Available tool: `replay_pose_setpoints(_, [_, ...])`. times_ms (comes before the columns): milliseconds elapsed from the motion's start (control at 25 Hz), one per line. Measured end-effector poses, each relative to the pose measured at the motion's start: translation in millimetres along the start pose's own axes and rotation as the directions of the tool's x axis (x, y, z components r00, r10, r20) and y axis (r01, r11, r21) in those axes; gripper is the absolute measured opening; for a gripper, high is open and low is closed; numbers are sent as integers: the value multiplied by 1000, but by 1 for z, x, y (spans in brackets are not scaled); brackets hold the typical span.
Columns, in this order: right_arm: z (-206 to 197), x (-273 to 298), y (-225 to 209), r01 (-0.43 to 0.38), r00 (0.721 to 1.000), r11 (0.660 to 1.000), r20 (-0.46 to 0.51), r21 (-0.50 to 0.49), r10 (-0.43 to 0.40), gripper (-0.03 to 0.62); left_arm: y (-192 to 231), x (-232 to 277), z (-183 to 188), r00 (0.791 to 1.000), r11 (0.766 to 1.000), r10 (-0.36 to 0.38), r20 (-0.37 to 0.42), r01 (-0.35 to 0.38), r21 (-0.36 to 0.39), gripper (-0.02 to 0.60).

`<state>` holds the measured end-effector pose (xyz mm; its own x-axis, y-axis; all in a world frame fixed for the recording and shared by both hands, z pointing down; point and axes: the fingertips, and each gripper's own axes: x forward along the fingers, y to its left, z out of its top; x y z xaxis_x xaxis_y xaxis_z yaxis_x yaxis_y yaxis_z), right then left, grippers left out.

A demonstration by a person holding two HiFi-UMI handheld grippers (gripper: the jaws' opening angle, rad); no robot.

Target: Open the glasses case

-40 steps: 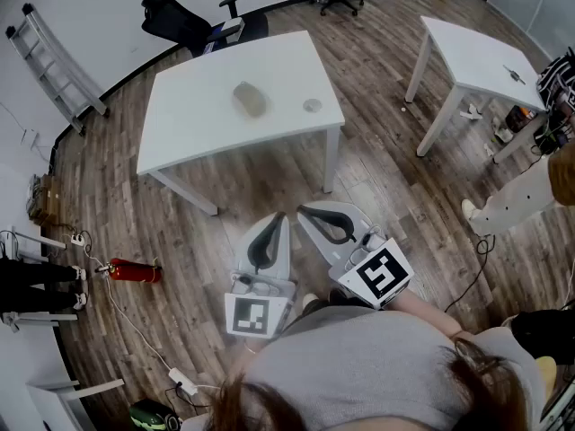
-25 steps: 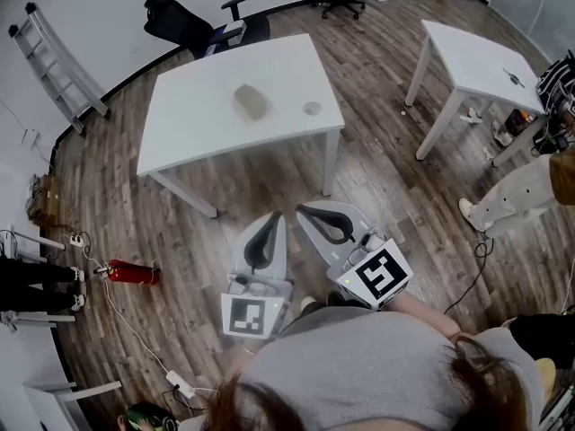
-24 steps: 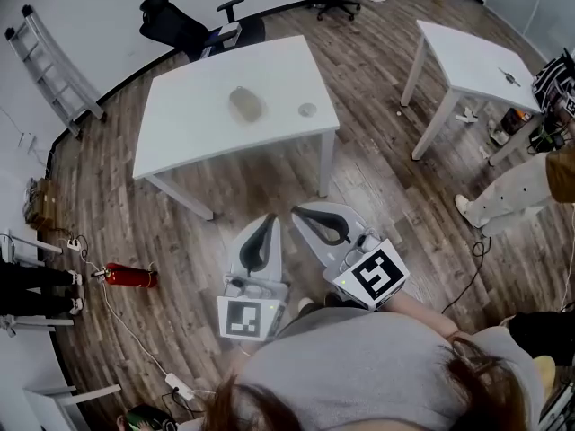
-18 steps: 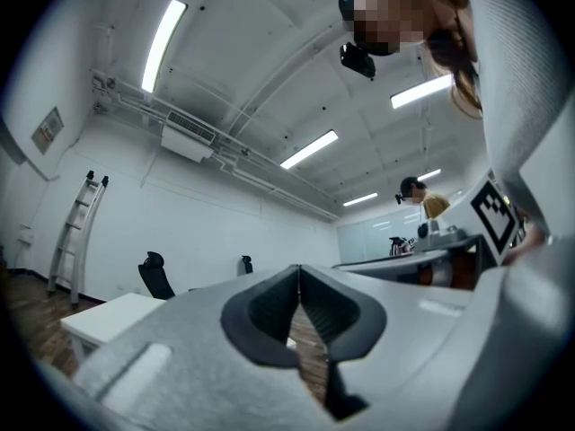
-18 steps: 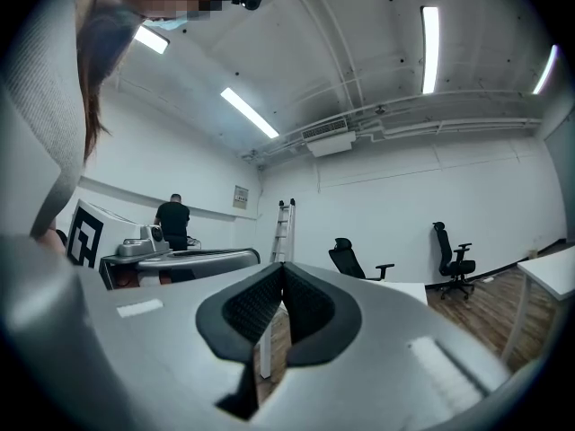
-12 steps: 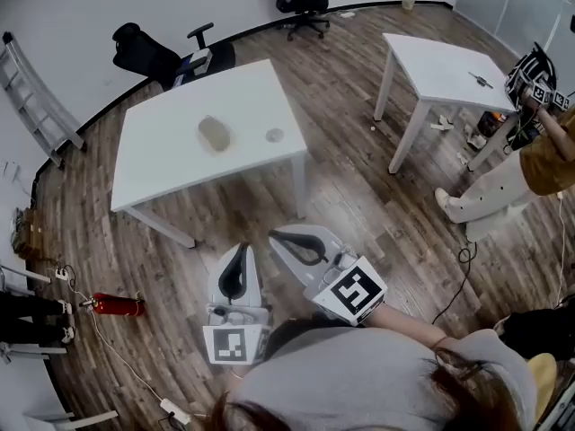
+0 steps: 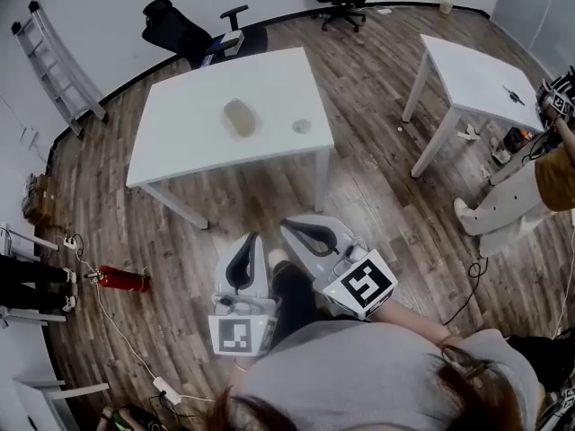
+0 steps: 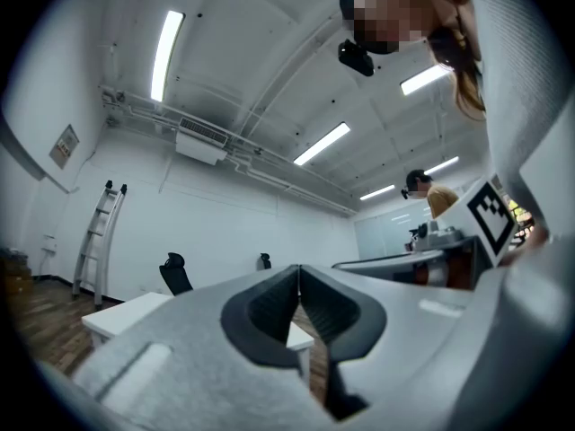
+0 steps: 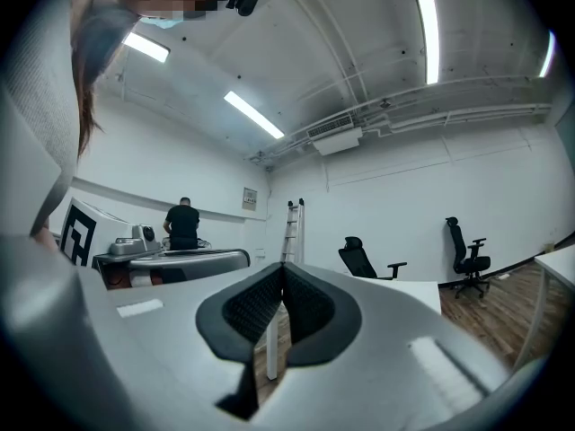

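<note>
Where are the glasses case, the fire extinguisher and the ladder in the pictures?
glasses case [image 7: 239,118], head view, on the middle of its top.
fire extinguisher [image 7: 123,280], head view, on the middle of its red body.
ladder [image 7: 59,64], head view, on a rung about halfway along.

The glasses case [image 7: 239,118] is a closed, greyish-brown oval pouch lying flat near the middle of the white desk [image 7: 180,142].
</note>
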<state>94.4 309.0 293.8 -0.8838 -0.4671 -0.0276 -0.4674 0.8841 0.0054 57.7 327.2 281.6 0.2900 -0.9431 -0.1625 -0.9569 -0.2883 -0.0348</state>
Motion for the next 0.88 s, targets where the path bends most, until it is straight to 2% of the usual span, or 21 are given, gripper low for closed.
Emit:
replay_pose_setpoints(80, [-5,7,-8,-3,1000,1000,-22,-11,3,6,7,9,-3,1000,1000,1,2,-1,4,5])
replay_pose_setpoints(360, [-2,57,-43,-1,1000,1000,4,-18,1,6,48,54,-18,1000,1000,-15,-1,15,4,5])
replay_pose_setpoints(880, [-1,193,-145,65,998,998,-1,-1,-65,6,167,178,-34,998,998,-61,-15,61,-18,5])
